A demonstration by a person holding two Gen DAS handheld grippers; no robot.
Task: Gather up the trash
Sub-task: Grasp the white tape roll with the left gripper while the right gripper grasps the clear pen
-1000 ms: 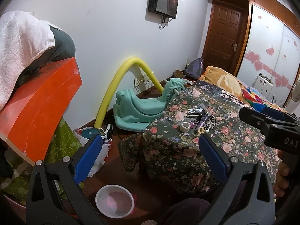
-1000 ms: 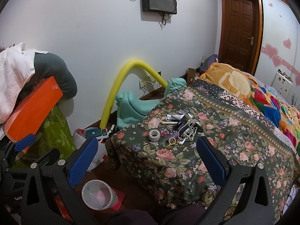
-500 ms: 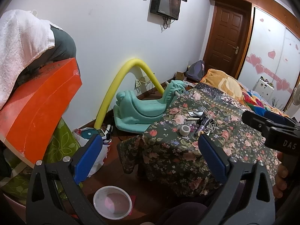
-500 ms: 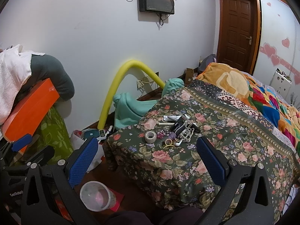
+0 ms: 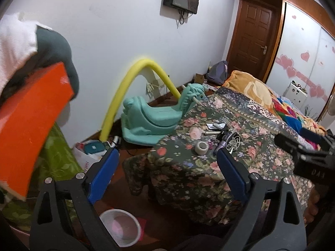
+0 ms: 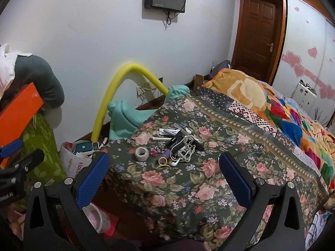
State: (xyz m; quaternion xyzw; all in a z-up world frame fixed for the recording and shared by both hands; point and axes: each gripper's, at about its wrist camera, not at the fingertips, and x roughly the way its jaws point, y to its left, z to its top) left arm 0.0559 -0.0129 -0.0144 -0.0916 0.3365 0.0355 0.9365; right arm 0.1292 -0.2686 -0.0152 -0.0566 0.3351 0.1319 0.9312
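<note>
Both claws wide, empty: left gripper [image 5: 167, 167] narrowing slightly, right gripper [image 6: 165, 169]. Tape roll [image 6: 141, 153] sat near bedspread [image 6: 209, 179] corner.

We look forward and downward along each gripper's fingers; both views share the roll of tape [image 5: 202, 147] [image 6: 141, 153] on the floral bedspread [image 5: 188, 173] [image 6: 188, 184].

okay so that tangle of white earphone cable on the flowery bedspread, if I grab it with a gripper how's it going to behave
The earphone cable is probably floppy: it lies in loose loops, so it should sag and trail when lifted. It looks thin and light, so it likely needs little force. It lies tangled against the dark items beside it, so a pull may drag those across the bedspread.
</note>
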